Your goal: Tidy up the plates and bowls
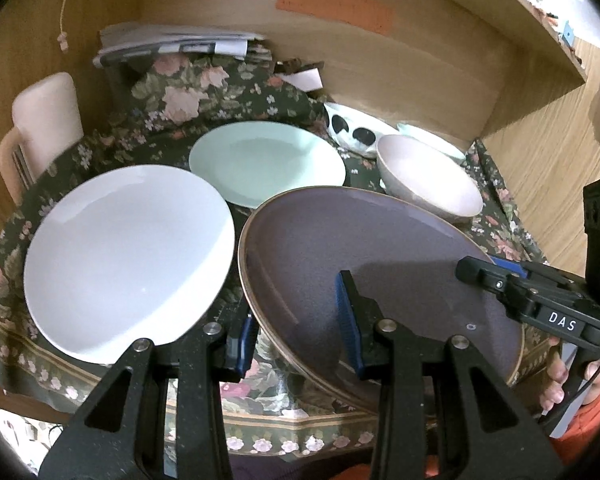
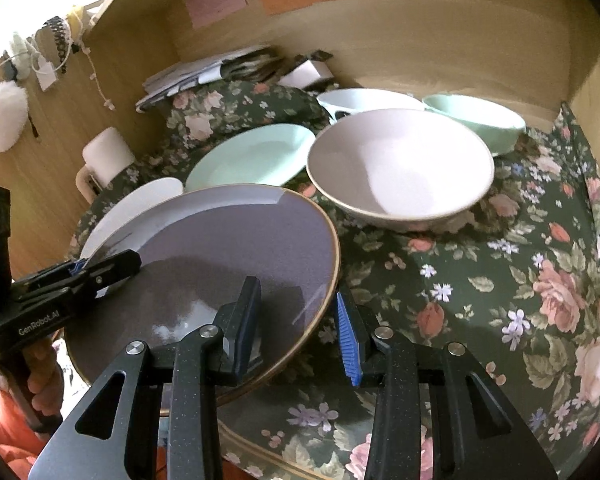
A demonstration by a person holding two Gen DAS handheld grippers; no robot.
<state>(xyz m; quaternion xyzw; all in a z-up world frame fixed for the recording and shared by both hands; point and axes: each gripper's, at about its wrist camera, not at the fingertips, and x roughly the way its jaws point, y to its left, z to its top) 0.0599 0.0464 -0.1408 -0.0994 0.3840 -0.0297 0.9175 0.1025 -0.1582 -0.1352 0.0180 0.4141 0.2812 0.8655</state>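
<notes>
A grey-purple plate with a thin brown rim is seen at the near edge of the counter, which is covered with a dark floral cloth; its near rim appears to be lifted off the cloth, though this cannot be told for certain. The plate is straddled from both sides: the left gripper is set with its jaws wide, one finger over the plate's face and the other outside its left rim, and the right gripper is placed likewise over the right rim, jaws wide and not closed on the ware. This paired placement is judged to serve a two-sided grasp, so that a broad, flat, slippery plate can be raised level rather than tipped from one edge. A white plate lies just beside it toward the left edge, and a pale green plate sits behind both. A pinkish bowl is found toward the back right, with a mint bowl and a white bowl against the back wall. Plates are thus grouped left and bowls right, and stacking of the plates is judged to be the step in hand.
</notes>
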